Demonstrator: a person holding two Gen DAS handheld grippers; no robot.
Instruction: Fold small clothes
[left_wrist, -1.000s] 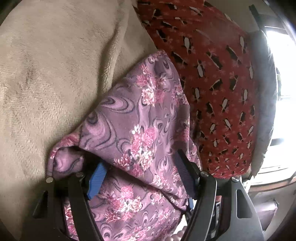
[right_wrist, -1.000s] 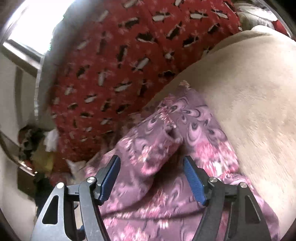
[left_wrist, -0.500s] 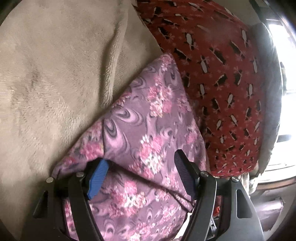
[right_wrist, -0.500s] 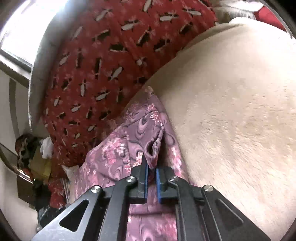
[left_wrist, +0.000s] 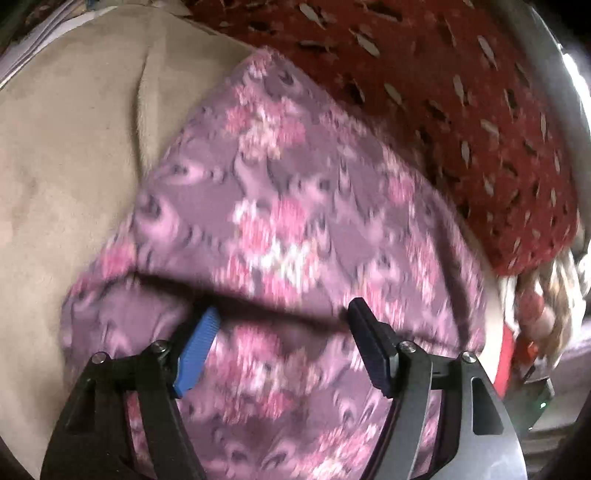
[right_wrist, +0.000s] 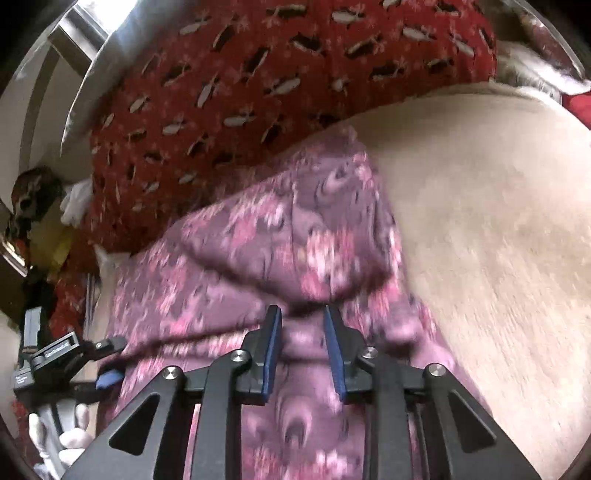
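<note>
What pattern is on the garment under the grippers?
Mauve-purple fabric garment with pink flower clusters and dark swirls; clearest in the left wrist view.

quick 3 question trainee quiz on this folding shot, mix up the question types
1. True or false: the left claw is open, with the purple floral garment lying between its fingers.
2. Multiple choice: in the right wrist view, what lies to the right of the purple floral garment? A. a wooden tabletop B. the beige fleece blanket C. a metal tray
3. Fill in: the cloth behind the garment, the red patterned fabric, bears black and ______ marks.

Key
1. True
2. B
3. White

In the right wrist view the right claw has a narrow gap between its fingers over a fold; whether it grips cloth cannot be told.
</note>
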